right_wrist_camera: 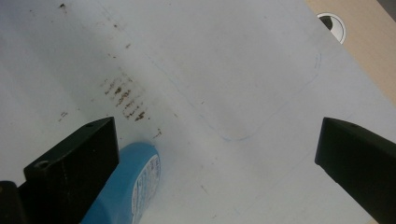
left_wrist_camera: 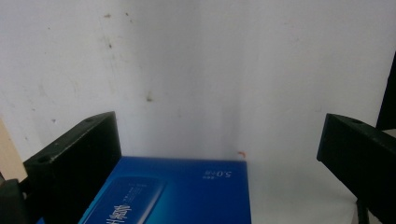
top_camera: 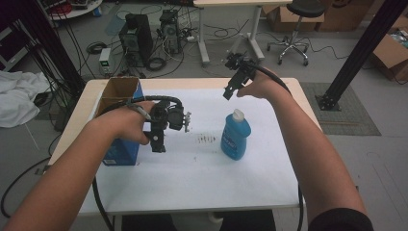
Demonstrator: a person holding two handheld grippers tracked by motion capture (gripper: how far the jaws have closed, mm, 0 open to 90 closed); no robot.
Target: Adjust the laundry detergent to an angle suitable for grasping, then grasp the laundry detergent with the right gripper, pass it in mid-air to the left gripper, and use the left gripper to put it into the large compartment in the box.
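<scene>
- Blue bottle (top_camera: pixel 235 136), white cap, pale printed label.
- Deep blue box (top_camera: pixel 120 144) with white lettering, brown cardboard inside.
- White table sheet (top_camera: pixel 202 168), brown speckled stains (top_camera: pixel 207 139), tan wooden edge.
- Black grippers (top_camera: pixel 166 126).

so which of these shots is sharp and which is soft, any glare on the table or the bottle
High view: even, dim room light, no hard glare, the blue bottle readable but soft. Left gripper view: the blue box is close and blurred, its print smeared. Right gripper view: table stains fairly crisp, the bottle's near edge out of focus beside the jaw, the white table sheet evenly lit.
</scene>
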